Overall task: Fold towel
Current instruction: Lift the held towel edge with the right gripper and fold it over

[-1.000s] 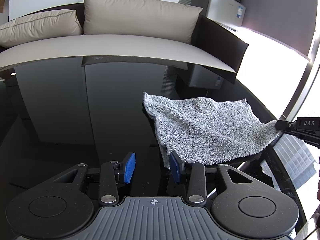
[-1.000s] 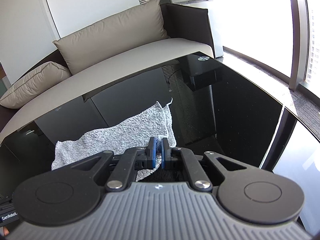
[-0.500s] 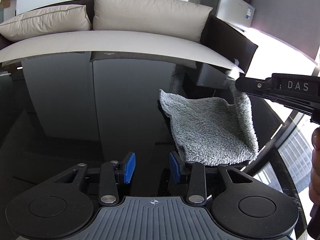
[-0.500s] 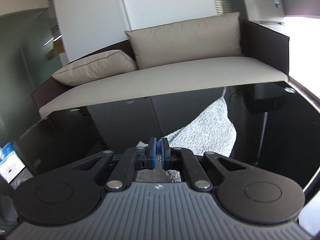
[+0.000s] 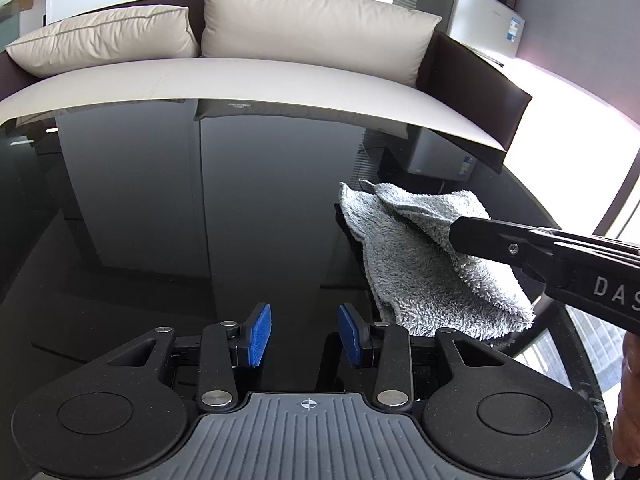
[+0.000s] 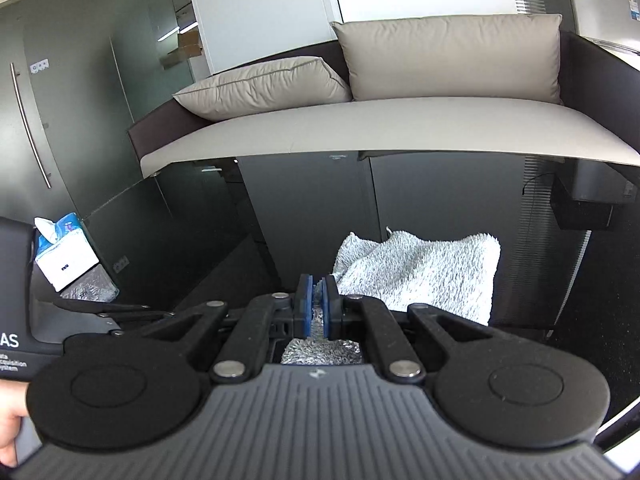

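Observation:
A grey fluffy towel lies on the black glossy table, at the right in the left wrist view, with one side laid over itself. My right gripper is shut on a towel edge and holds it over the lower layer; the towel spreads ahead and to the right of it. In the left wrist view the right gripper's black body reaches in from the right over the towel. My left gripper is open and empty, just left of the towel's near corner.
A beige sofa with cushions stands behind the table. A tissue box sits at the left in the right wrist view. The table's rounded right edge runs close to the towel. A fridge stands at the back right.
My right gripper has carried the towel's right edge up and over to the left, so the towel now lies doubled. My left gripper has stayed open and moved slightly.

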The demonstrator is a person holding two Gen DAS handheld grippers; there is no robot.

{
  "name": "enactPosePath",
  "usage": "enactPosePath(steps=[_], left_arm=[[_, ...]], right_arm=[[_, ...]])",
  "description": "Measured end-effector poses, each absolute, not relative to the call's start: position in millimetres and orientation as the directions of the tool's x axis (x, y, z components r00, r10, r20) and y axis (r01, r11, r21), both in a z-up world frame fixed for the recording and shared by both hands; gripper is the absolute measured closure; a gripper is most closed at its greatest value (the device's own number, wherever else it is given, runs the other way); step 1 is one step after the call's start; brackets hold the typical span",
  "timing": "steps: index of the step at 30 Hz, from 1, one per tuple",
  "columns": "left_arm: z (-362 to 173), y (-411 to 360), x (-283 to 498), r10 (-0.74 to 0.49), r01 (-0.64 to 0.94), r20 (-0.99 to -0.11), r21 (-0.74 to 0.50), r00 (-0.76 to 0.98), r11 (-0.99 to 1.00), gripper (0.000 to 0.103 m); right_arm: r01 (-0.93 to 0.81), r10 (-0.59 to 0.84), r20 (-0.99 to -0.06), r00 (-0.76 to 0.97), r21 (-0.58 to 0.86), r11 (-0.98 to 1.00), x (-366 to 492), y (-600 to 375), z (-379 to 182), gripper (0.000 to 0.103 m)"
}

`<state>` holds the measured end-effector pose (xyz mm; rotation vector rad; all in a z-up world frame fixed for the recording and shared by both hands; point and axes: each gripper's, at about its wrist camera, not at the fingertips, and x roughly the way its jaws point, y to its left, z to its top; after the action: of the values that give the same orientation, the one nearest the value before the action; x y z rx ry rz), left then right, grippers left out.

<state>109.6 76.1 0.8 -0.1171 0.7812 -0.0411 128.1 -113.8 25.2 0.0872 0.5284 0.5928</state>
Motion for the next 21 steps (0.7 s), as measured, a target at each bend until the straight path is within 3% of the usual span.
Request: enactPosePath(steps=[3,8,19,21], left_arm=[[0.5,78.1,109.7,-0.079,-0.011,-0.700,-0.123,0.710,0.992,0.068],[1.8,81.1,111.5,-0.075,-0.019,-0.700,-0.125,0.710,0.992,0.068],[1.3,82.8,115.4,-0.086,-0.016,-0.703,-0.138,0.706,0.990,0.068],[1.0,83.9,116.1,-0.089,-0.017,-0.703,-0.143,0.705,0.990,0.068]], right_arm=[[-0.525,0.575,-0.457,0.679,0.244,0.815,127.2,-116.6,24.7,0.098],[-0.551,0.575,-0.549,0.607,0.230,0.802,128.6,-107.3,5.6,0.098],[-0.567,0.578,-0.588,0.566,0.231,0.791,125.6,-101.0,-8.7,0.097],[-0.556,0.576,-0.583,0.573,0.240,0.796,125.6,-104.5,-5.4,0.086]])
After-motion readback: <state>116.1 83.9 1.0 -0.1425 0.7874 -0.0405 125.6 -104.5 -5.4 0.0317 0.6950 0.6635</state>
